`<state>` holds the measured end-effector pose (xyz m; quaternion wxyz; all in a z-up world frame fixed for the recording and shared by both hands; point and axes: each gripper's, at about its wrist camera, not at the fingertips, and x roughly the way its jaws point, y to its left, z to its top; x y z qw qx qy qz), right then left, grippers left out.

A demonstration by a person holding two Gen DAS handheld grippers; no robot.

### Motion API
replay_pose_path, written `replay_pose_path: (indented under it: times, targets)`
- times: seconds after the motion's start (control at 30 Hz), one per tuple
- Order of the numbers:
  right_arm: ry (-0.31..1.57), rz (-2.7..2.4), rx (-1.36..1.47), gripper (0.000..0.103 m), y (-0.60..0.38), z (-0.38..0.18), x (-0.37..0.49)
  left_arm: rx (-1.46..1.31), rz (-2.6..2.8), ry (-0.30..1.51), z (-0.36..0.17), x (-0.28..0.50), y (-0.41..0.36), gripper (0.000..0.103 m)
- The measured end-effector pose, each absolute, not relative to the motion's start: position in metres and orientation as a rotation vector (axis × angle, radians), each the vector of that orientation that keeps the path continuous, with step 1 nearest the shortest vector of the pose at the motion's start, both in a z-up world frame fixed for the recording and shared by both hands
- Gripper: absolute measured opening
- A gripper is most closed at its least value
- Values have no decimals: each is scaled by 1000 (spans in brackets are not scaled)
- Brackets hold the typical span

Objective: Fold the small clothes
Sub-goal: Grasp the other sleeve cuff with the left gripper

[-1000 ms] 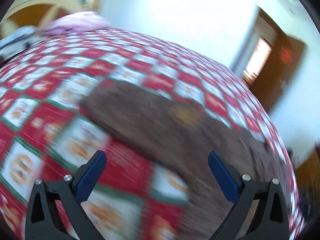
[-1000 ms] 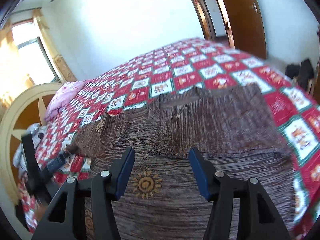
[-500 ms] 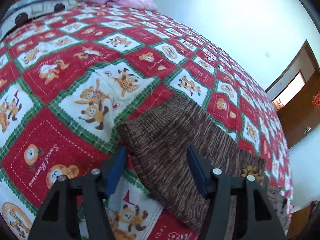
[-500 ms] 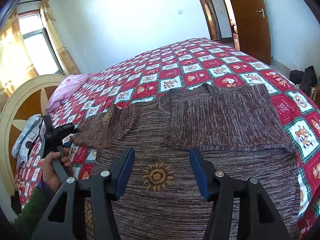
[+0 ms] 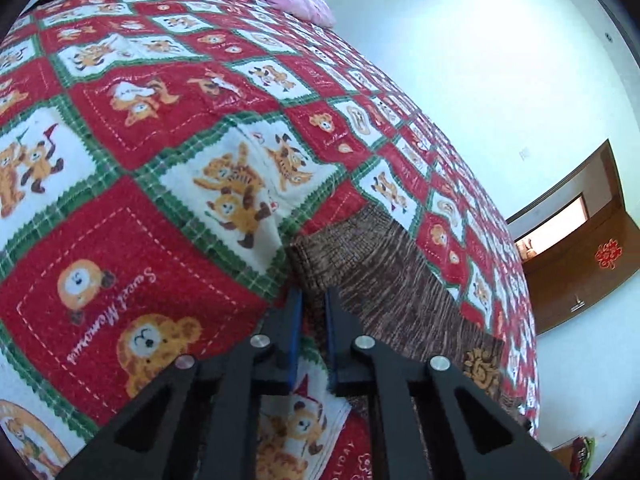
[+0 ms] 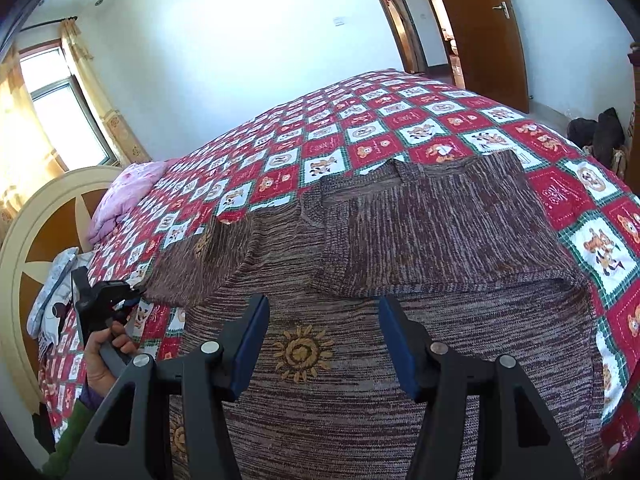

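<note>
A brown knitted sweater (image 6: pixel 400 240) with a yellow sun emblem (image 6: pixel 304 354) lies flat on the red checked bedspread (image 5: pixel 120 240). One sleeve is folded across its chest; the other sleeve (image 5: pixel 380 272) stretches out to the left. My left gripper (image 5: pixel 312 296) is shut on that sleeve's cuff, with the knit pinched between the blue pads. In the right wrist view the left gripper (image 6: pixel 134 296) shows at the sleeve's end, held by a hand (image 6: pixel 104 356). My right gripper (image 6: pixel 322 308) hovers open over the sweater's body, nothing between its fingers.
A pink pillow (image 6: pixel 128 192) and a grey patterned cloth (image 6: pixel 56 288) lie by the round headboard (image 6: pixel 40 220) on the left. A brown door (image 6: pixel 480 20) and dark bags (image 6: pixel 596 132) on the floor stand beyond the bed's far right corner.
My left gripper came down to the end of the outstretched sleeve and went from wide open to shut on the cuff. The right gripper stayed where it was.
</note>
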<state>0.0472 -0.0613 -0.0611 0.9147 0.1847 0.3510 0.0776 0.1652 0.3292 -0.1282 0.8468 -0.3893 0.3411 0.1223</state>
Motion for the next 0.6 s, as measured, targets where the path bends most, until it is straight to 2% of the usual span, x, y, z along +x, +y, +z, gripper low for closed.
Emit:
replay_pose_path:
  times: [0.2,0.27,0.33,0.37,0.43,0.5,0.6]
  targets:
    - [724,156,381,58,-63,-63,46,-753,289,753,-124,179,322,10]
    - [729,157,391,58,-65,-64,46,-716,310,761,-120,185,319,21]
    - [730,155,393,58,-65,-65,46,-693,316,776,-117,191,314,40]
    - [730,153,394,58,-65,-65,45,-675,328,779,-115,194,311,40]
    - [731,152,402,58,-67,-65,45,-608,365,780,-113,198,303,31]
    - [729,146,409,58,-71,-65,43,-553,371,780,-112,202,297,7]
    - [720,130,415,58,-77,-64,40,-561,332,768,-108,203,292,6]
